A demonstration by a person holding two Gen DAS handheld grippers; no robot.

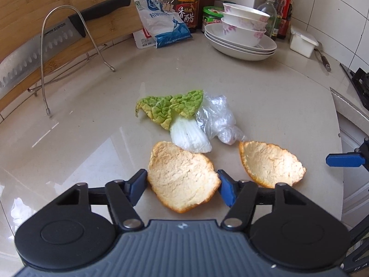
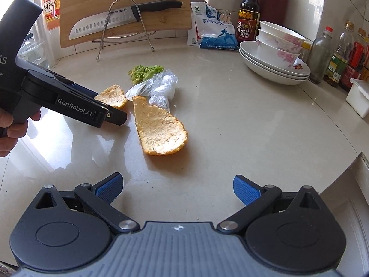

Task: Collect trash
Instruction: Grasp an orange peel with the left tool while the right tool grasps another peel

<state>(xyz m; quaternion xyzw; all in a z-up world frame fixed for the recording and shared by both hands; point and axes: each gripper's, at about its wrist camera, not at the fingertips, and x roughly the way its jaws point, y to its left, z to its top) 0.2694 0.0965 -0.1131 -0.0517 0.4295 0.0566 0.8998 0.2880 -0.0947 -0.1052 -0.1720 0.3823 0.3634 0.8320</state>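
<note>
Left gripper (image 1: 182, 182) jaws spread, straddling near orange peel (image 1: 182, 176), pads at its two edges; a firm pinch can't be confirmed. Ahead of it: cabbage leaf (image 1: 175, 113), crumpled plastic wrap (image 1: 216, 118); second peel (image 1: 272, 165) off to its right. Right gripper (image 2: 177, 188) spread wide, holding nothing, second peel (image 2: 159, 127) just ahead on countertop (image 2: 242, 120).

both wrist cams low over countertop (image 1: 265, 97), facing backsplash; left nearer, both share peels (image 1: 182, 175).

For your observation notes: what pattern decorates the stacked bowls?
Pink flowers on white bowls, clearest in the right wrist view.
</note>
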